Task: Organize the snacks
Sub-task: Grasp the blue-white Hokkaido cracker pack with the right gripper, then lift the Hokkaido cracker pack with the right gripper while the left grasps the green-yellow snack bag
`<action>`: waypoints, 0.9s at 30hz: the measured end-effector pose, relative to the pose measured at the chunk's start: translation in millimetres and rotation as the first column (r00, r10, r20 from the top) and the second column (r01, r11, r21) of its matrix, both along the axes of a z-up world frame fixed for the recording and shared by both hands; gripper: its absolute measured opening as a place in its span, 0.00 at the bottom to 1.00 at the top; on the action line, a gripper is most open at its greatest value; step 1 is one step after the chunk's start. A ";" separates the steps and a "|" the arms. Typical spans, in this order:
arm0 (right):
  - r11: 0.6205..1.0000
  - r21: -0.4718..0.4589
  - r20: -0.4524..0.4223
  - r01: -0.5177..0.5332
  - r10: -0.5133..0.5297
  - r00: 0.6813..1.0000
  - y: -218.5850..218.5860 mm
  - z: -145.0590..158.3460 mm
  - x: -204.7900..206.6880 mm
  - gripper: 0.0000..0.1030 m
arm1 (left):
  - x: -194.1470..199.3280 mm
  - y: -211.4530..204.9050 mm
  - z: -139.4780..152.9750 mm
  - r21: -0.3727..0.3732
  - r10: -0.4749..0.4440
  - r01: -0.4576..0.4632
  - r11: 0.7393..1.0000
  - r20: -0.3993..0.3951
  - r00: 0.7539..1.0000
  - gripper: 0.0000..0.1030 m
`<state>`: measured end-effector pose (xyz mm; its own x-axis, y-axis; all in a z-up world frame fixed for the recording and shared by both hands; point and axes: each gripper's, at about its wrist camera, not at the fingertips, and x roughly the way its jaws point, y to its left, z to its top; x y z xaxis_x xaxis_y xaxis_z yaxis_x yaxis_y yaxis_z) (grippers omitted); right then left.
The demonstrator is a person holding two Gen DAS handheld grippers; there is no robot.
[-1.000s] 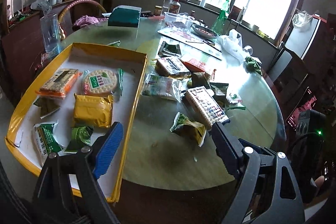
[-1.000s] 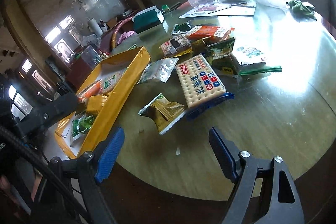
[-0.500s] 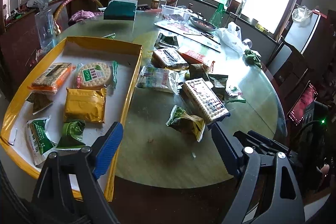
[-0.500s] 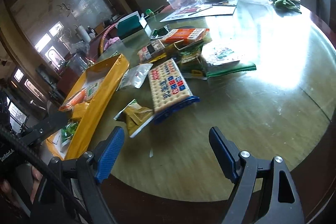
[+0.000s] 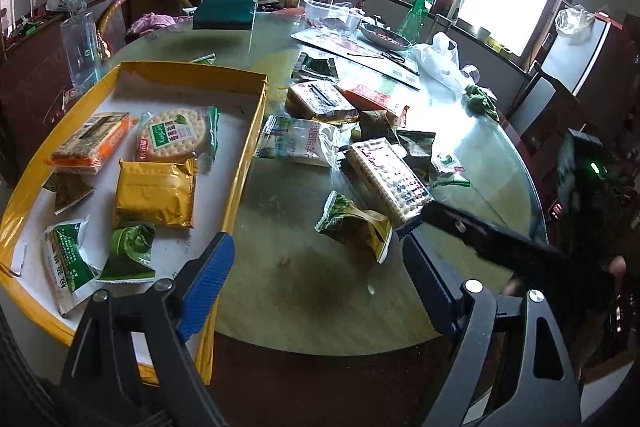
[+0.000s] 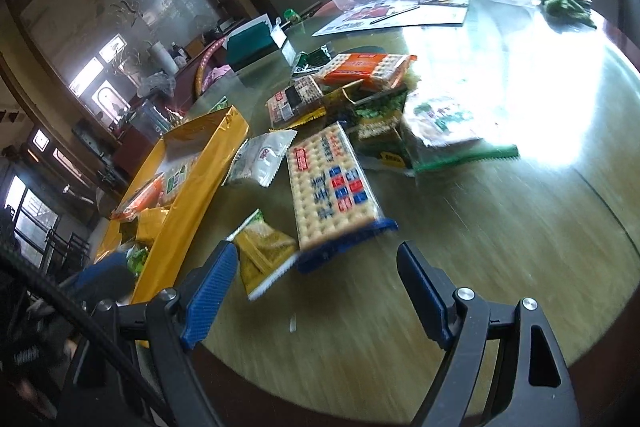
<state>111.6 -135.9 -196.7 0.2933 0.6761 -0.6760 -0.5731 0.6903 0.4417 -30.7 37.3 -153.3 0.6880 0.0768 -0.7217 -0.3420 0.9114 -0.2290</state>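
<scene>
On the round glass table [image 6: 500,247], just ahead of my right claw [image 6: 316,291], lay the long cracker pack [image 6: 332,191] with its blue end seal toward me and its long axis running away toward the heap of other snacks. Beside its near end, to the left, sat a small crumpled yellow-green packet [image 6: 264,255], close to my left pad [image 6: 208,295]. My right claw was spread wide and held nothing, hanging over the table edge. My left claw [image 5: 320,287] was likewise spread and empty, sitting between the yellow tray [image 5: 244,163] and the loose pile.

I judged the right claw the nearer one to the cracker pack; to take it across its width I would have to close on it from the sides.

From the left wrist I could see the tray's floor, where a round cracker pack [image 5: 172,137], a yellow packet [image 5: 154,193] and several others were lying. My right wrist showed mostly the tray's outer wall [image 6: 188,195], and its picture was smeared with blur near the table's edge.
</scene>
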 end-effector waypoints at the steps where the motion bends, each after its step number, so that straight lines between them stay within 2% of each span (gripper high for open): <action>1: 1.000 -0.013 0.005 -0.008 0.008 1.000 5.9 0.1 4.5 0.79 | -1.1 -0.3 -0.1 0.001 0.000 0.000 1.000 0.000 1.000 0.84; 6: 0.994 -0.109 0.039 -0.032 0.036 0.999 34.5 -3.3 23.6 0.72 | -6.1 1.9 -0.2 -0.002 0.008 -0.008 1.000 0.001 1.000 0.84; 11: 0.969 -0.237 0.068 -0.064 0.083 0.994 70.0 -12.6 33.1 0.70 | -10.5 6.2 -3.3 -0.009 0.018 -0.018 1.000 -0.007 1.000 0.84; 15: 0.943 -0.328 0.125 -0.064 0.111 0.986 84.7 -18.3 28.3 0.57 | -11.1 7.1 -6.1 -0.015 0.020 -0.020 1.000 -0.015 1.000 0.84; 19: 0.949 -0.309 0.114 -0.058 0.098 0.989 72.9 -17.3 25.7 0.54 | -10.8 4.9 -8.3 -0.017 0.013 -0.013 1.000 -0.022 1.000 0.84; 27: 0.979 -0.198 0.051 -0.040 0.051 0.997 21.5 -15.8 10.3 0.54 | -2.3 -4.6 -15.4 -0.018 -0.016 0.015 1.000 -0.047 0.999 0.84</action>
<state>121.9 -114.4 -212.5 0.3063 0.5450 -0.7805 -0.6255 0.7333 0.2665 -33.1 32.6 -168.7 0.6543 0.0537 -0.7544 -0.3385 0.9128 -0.2286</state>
